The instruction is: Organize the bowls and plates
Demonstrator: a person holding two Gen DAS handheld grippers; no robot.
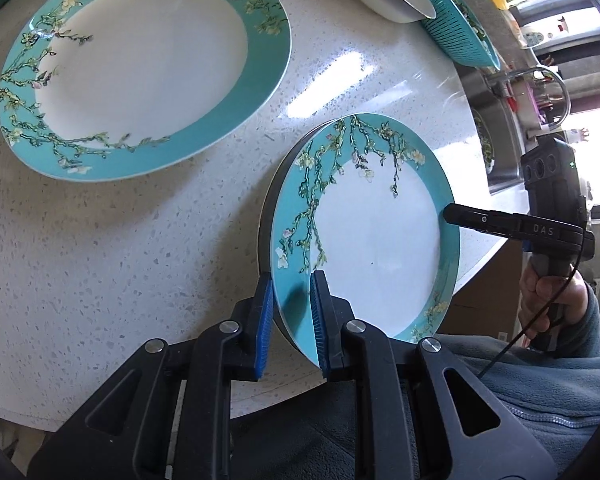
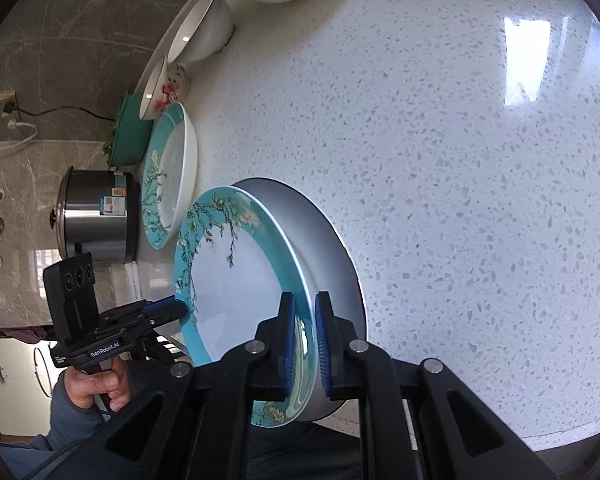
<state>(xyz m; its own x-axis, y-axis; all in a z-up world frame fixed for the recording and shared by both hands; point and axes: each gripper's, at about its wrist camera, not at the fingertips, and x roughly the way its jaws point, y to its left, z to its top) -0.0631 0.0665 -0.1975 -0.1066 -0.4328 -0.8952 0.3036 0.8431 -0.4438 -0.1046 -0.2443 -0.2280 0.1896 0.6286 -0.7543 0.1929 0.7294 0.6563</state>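
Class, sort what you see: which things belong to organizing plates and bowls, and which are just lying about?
Job:
held plate
second plate
white bowls
flowered bowl
left gripper
right gripper

Lying about:
teal colander
steel pot
faucet

You are in a home kitchen. A white speckled stone counter (image 2: 440,160) fills most of both views. At the right edge of the left wrist view a steel sink (image 1: 500,148) with a curved tap (image 1: 556,84) sits under a bright window. At the left of the right wrist view a steel cooker (image 2: 96,216) stands against a grey marble wall (image 2: 60,20) with a socket (image 2: 6,100) and cable. Bowls (image 2: 200,28) and plates (image 1: 140,68) lie on the counter, with a teal colander (image 1: 456,24) at top right of the left wrist view.
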